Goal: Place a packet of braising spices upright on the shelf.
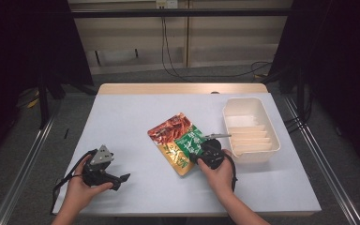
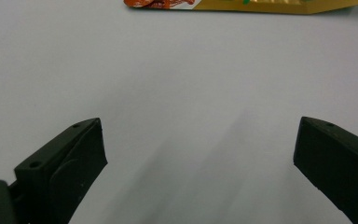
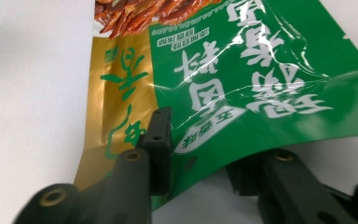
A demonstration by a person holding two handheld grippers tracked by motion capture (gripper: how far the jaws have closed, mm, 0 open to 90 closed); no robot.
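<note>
- While it lies on the pale grey counter (image 1: 136,117), the glossy green, gold and red foil packet (image 3: 242,84) is clamped at its edge by the right tongs (image 3: 200,154).
- The left tongs (image 2: 200,154) stand wide apart with nothing between them.

Overhead light is washing the pale worktop (image 1: 136,117) evenly while the room's sides are sinking into darkness. Glare is streaking across the green snack packet (image 3: 261,70), and soft, blurred shadows are stretching ahead of the left claw (image 2: 200,158) up close.
</note>
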